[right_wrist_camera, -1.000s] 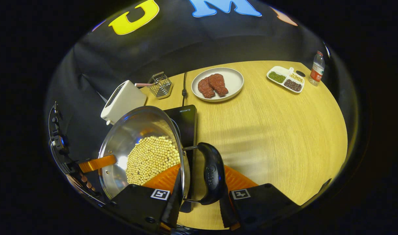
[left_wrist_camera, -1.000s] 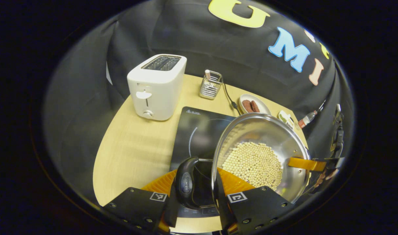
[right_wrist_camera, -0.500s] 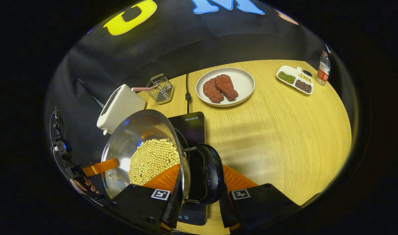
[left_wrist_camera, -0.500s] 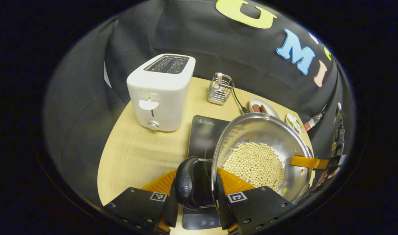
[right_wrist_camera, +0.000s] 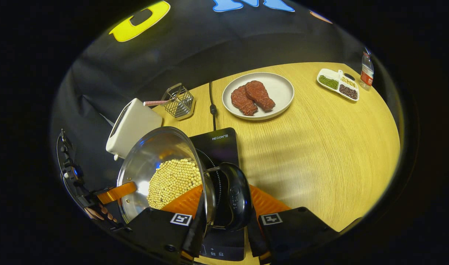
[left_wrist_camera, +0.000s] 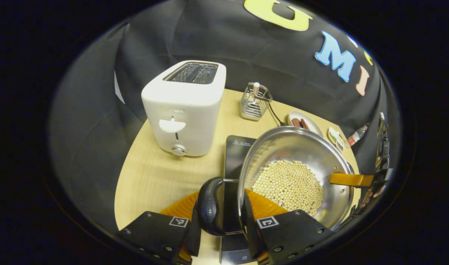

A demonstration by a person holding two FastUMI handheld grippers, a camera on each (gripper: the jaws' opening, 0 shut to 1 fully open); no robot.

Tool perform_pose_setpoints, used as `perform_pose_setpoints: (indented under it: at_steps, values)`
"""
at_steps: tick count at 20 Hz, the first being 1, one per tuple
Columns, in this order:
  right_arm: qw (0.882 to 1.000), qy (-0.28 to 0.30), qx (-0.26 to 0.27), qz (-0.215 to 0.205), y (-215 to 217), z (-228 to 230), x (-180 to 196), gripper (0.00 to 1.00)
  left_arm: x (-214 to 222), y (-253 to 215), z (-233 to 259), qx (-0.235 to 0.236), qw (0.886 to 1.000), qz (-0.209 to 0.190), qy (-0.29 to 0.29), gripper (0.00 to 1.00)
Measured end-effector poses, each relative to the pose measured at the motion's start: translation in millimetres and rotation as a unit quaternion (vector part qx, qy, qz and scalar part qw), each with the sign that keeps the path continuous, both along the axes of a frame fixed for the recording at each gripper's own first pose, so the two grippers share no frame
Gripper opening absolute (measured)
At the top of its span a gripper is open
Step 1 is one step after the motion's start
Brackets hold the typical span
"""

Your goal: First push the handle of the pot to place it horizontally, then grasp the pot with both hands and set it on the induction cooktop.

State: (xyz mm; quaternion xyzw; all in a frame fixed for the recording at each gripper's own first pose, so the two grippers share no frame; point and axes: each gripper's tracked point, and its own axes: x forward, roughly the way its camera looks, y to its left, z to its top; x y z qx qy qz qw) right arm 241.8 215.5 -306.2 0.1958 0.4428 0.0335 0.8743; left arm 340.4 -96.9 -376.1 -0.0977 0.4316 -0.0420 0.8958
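Steel and beans make this load heavy for its size: the pot, a shiny round pan carrying a thick bed of pale beans, sits in the lower right of the left gripper view and the lower left of the right gripper view, apparently held up over the black cooktop, whose corner and ring mark show just behind it. It is rigid, so it will not flex, but the polished wall looks slippery and the loose beans would roll to the low side if it tips, so the black loop handles are the sensible places to hold, not the rim. In the left gripper view the left gripper has its two fingers closed around the near handle, one finger on each side of the loop at the bottom centre. In the right gripper view the right gripper grips the opposite handle the same way, its orange fingers pressed on either side. Each view also catches the other gripper's orange finger reaching to the far rim. Keeping both handles level seems the main concern while lowering, since the pot appears tilted only by the lens. Around it on the table stand a white toaster, a wire holder and a plate of meat, all apart from the cooktop.
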Motion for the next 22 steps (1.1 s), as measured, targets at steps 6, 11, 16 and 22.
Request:
perform_pose_setpoints:
  at_steps: [6,11,16,22]
  values:
    - [1.000,-0.004,0.000,0.003,-1.7,-5.2,4.6,0.50,3.2,0.9,-1.3,0.004,1.000,-0.003,-0.005,0.55]
    - [1.000,-0.009,0.001,0.007,-4.0,-9.4,8.3,0.54,7.0,-0.5,-1.7,0.001,1.000,0.001,-0.012,0.56]
    - [1.000,-0.007,0.005,0.008,-5.0,-14.1,6.6,0.51,5.8,2.1,-3.1,0.009,1.000,-0.006,-0.010,0.53]
    - [1.000,0.000,0.007,0.013,-5.5,-12.3,4.5,0.58,-4.9,14.7,-7.7,0.047,0.998,-0.030,0.016,0.67]
